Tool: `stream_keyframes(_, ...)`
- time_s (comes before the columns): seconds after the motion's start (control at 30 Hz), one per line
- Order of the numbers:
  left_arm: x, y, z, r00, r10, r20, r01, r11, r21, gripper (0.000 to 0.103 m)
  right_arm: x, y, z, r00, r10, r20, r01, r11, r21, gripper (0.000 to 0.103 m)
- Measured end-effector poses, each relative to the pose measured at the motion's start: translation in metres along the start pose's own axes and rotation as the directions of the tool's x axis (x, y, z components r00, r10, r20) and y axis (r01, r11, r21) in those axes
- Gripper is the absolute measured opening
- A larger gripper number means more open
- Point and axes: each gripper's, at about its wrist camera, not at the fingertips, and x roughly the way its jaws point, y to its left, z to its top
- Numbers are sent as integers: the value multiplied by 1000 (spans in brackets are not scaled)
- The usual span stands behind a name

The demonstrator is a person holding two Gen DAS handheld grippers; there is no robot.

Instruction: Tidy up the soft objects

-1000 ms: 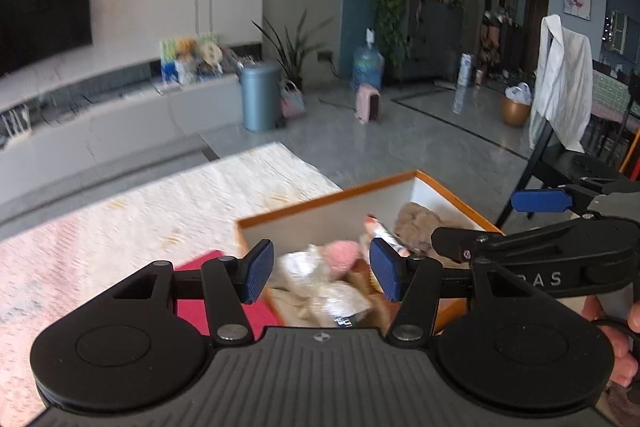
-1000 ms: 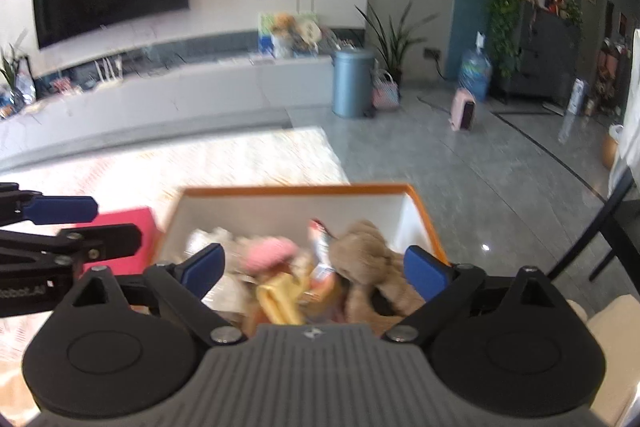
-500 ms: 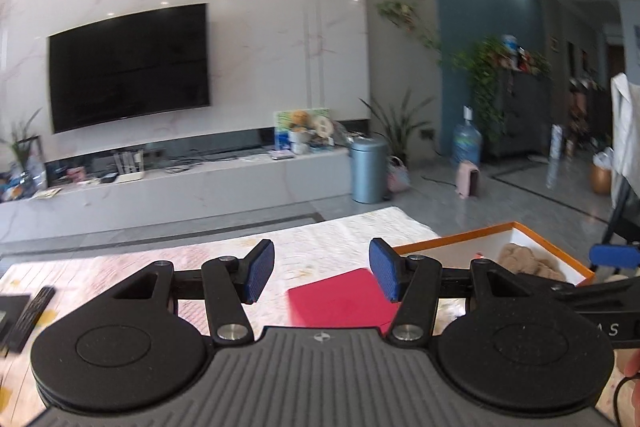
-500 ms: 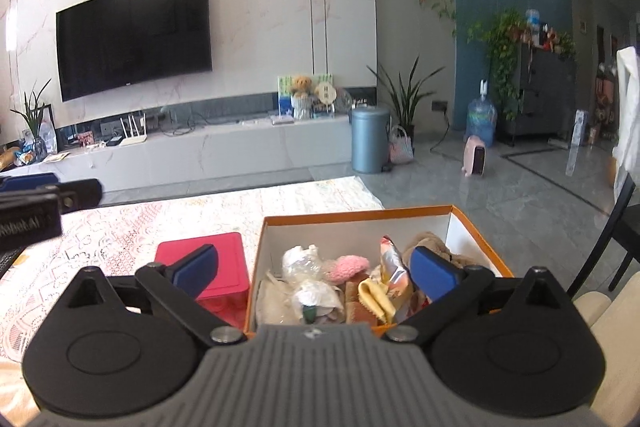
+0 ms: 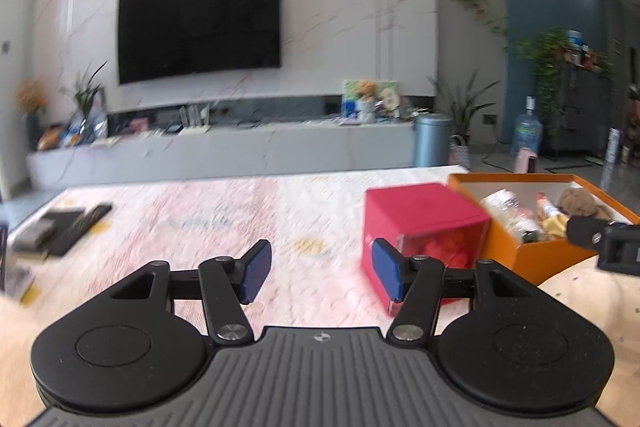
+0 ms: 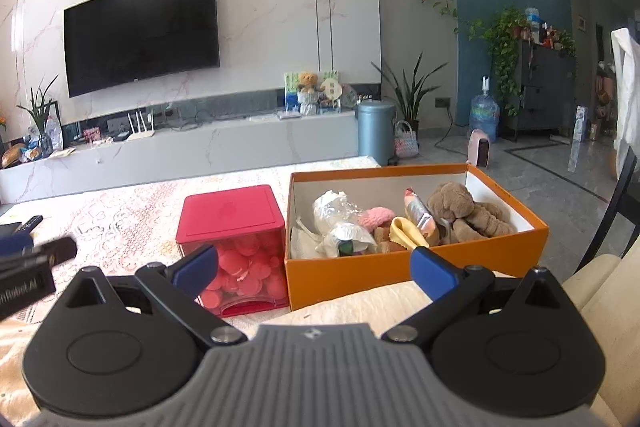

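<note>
An orange box point(image 6: 416, 263) stands on the patterned tablecloth. It holds a brown plush toy point(image 6: 464, 213), a pink soft item point(image 6: 378, 215), a yellow cloth point(image 6: 406, 231), a snack packet point(image 6: 418, 215) and crumpled plastic wraps point(image 6: 334, 207). The box also shows at the right of the left wrist view point(image 5: 520, 251). My right gripper point(image 6: 314, 267) is open and empty, pulled back in front of the box. My left gripper point(image 5: 320, 273) is open and empty, above the cloth to the left of the red box point(image 5: 420, 219).
A red-lidded clear box point(image 6: 236, 239) of pink discs stands against the orange box's left side. Remotes and dark items point(image 5: 68, 227) lie at the table's far left. A cream cushion point(image 6: 600, 275) is at the right. A TV wall and cabinet stand behind.
Both grippers have pulled back and up from over the orange box. The left one swung left, so the red box and bare cloth now show. Both stay open and empty.
</note>
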Motion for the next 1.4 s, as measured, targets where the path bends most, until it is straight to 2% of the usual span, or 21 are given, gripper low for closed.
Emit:
stream_keyframes(0.13,-5,15,-10,1000,25,-9,-26,999,-22,75,10,-1,-4,999,11,-53,-10,1000,17,100)
stream_keyframes(0.3,-5,25,-16,998,51,-30,-52,997,-48,76,17,-3,-7,997,16,-78,-14,999,32,100)
stream_keyframes(0.4,-6,21,-17,996,72,-46,-74,997,-32,80,20,1,-8,995,14,-94,-13,1000,8,100)
stream_keyframes(0.57,-10,15,-17,998,58,-40,-58,998,4,86,24,4,-9,993,11,-117,-12,1000,-3,100)
stream_keyframes(0.73,-6,15,-16,997,43,-65,-43,999,6,87,25,5,-10,991,10,-131,-11,1000,-7,100)
stream_keyframes(1.4,-7,14,-16,997,34,-68,-33,999,11,87,26,6,-9,992,8,-129,-9,1000,-8,100)
